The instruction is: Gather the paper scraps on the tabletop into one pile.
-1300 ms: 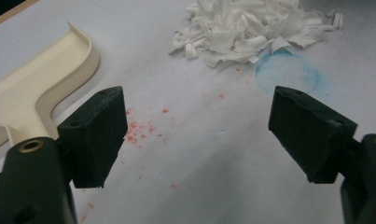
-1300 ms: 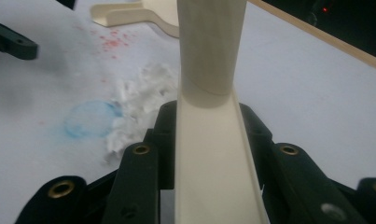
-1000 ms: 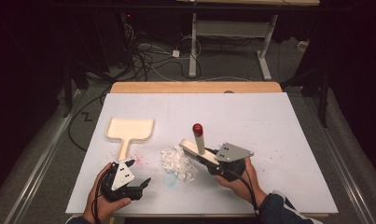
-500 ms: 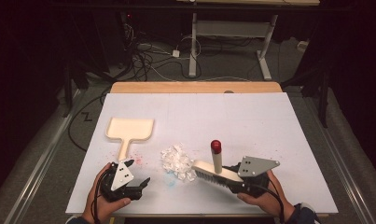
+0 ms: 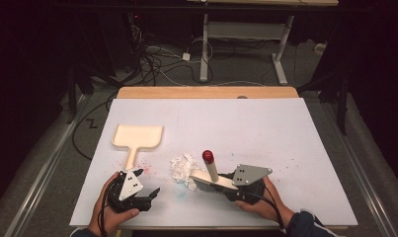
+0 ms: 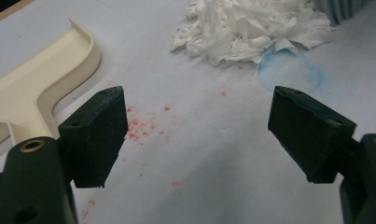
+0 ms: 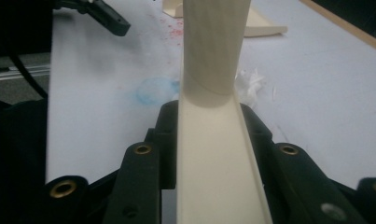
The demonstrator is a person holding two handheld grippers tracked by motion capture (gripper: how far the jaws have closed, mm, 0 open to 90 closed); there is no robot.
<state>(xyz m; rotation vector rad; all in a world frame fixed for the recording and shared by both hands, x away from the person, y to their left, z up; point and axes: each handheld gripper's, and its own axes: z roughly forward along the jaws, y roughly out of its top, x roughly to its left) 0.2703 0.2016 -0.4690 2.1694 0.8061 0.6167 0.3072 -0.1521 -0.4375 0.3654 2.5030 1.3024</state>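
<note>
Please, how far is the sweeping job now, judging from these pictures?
Done: the paper scraps sit in one pile. In hand: the right gripper holds the brush beside that pile. Left: the dustpan lies empty and untouched, and the left gripper is open, holding nothing.

Left gripper point(image 5: 146, 196) low near table edge, fingers point(image 6: 94, 135) spread wide; right gripper point(image 5: 221, 185) fingers clamped tight.
</note>
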